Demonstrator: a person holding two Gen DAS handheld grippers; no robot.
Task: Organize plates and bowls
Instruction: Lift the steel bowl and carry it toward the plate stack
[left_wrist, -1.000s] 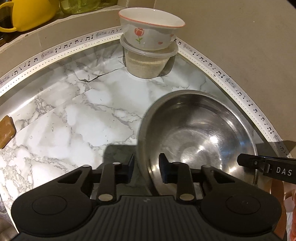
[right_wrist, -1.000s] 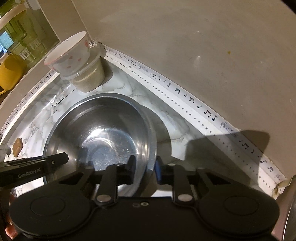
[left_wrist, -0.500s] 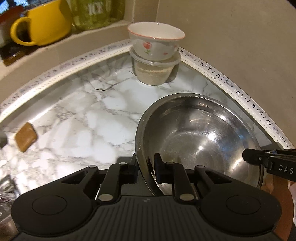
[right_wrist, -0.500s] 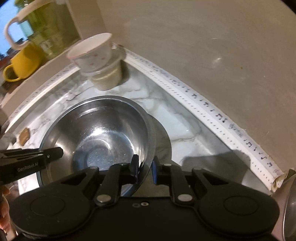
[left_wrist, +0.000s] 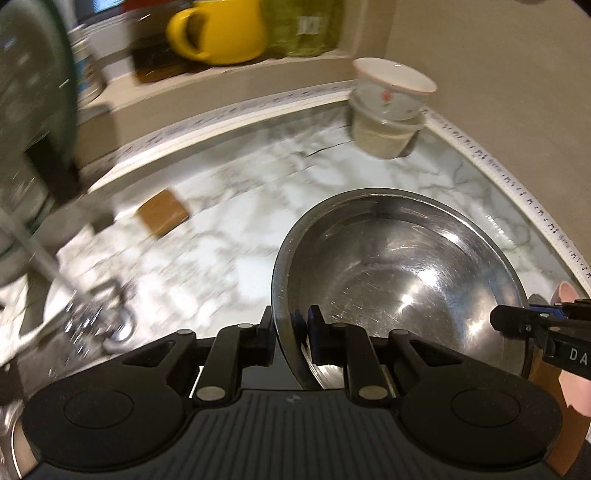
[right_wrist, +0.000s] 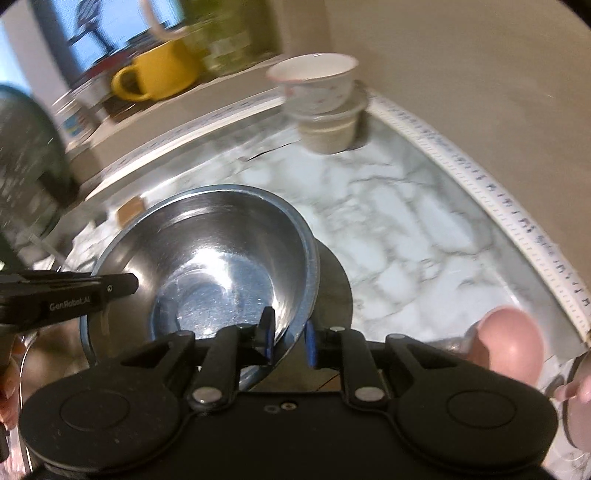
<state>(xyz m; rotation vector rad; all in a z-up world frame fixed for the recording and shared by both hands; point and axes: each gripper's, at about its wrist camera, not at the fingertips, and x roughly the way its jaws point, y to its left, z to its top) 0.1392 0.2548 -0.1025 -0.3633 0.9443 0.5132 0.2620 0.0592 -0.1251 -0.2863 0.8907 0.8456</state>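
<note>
A large steel bowl (left_wrist: 399, 277) (right_wrist: 221, 258) hangs above the marble counter, held from both sides. My left gripper (left_wrist: 290, 332) is shut on its left rim, one pad inside and one outside. On the opposite rim my right gripper (right_wrist: 290, 341) is shut the same way; its black fingers (left_wrist: 517, 321) show at the bowl's right edge in the left wrist view. A white bowl with a red flower (left_wrist: 391, 92) (right_wrist: 314, 86) sits on a lidded plastic tub (left_wrist: 384, 133) (right_wrist: 328, 129) in the back corner.
A yellow mug (left_wrist: 218, 29) (right_wrist: 155, 74) and green jar stand on the ledge behind. A brown sponge (left_wrist: 162, 212) (right_wrist: 129, 208) lies on the counter (left_wrist: 229, 236). A tap and wire rack (left_wrist: 92, 314) are at the left. A pink rounded object (right_wrist: 509, 343) is lower right.
The steel bowl, held by both grippers, has come back away from the corner and a little up; the flowered bowl now looks farther off. The left jaws closed onto the rim.
</note>
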